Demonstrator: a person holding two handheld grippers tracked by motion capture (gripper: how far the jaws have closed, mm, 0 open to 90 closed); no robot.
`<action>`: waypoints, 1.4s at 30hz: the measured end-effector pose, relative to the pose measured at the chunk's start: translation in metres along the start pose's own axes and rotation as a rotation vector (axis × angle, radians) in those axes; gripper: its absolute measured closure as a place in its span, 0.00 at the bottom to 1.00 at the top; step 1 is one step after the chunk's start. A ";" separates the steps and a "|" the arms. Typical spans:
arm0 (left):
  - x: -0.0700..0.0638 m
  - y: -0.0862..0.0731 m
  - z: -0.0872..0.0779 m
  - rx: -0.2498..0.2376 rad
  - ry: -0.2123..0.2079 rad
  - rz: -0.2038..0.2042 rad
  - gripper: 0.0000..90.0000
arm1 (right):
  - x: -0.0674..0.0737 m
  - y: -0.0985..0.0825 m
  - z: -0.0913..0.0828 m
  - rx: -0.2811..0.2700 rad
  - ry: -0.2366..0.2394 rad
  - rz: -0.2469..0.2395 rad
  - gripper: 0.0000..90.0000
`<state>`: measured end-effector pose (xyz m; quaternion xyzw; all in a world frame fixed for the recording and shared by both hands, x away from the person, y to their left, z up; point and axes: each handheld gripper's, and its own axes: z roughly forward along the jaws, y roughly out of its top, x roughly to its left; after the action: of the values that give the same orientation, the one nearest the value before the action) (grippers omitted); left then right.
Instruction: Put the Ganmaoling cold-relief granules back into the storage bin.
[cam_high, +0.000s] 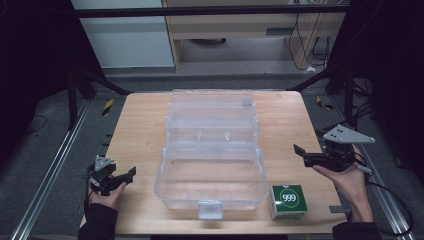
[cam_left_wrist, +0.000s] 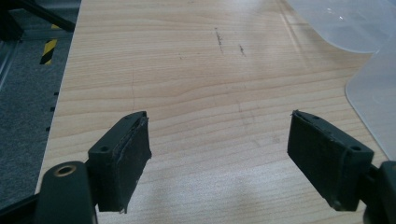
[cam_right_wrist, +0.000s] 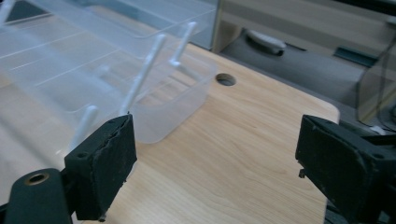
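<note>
A clear plastic storage box (cam_high: 212, 172) stands open in the middle of the wooden table (cam_high: 140, 130), its trays stepped back toward the far edge. A small green box marked 999 (cam_high: 288, 200) sits just right of the clear box at the table's front. My left gripper (cam_high: 131, 173) is held low at the front left, open, with bare wood between its pads (cam_left_wrist: 122, 158). My right gripper (cam_high: 299, 150) hovers at the right, above the green box, open and empty; its view shows the clear box's (cam_right_wrist: 116, 70) corner at the left.
A round hole (cam_right_wrist: 226, 79) is cut in the tabletop near the far right corner. Metal frame rails (cam_high: 55, 165) run along both sides of the table. A cabinet (cam_high: 235, 35) and cables stand on the floor beyond the far edge.
</note>
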<state>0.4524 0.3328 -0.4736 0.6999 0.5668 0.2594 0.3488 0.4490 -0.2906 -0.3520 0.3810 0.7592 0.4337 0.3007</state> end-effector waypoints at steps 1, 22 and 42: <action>0.000 0.000 0.000 0.000 0.000 0.000 0.23 | 0.000 0.000 0.000 0.000 0.000 0.000 0.14; -0.004 -0.001 0.004 0.019 -0.024 0.034 0.22 | 0.033 0.019 0.001 0.234 0.215 -0.322 0.13; -0.005 -0.001 0.005 0.027 -0.025 0.046 0.23 | 0.058 0.010 0.002 0.437 0.364 -0.529 0.12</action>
<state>0.4541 0.3268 -0.4775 0.7206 0.5495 0.2510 0.3402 0.4227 -0.2377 -0.3512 0.1439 0.9467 0.2297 0.1743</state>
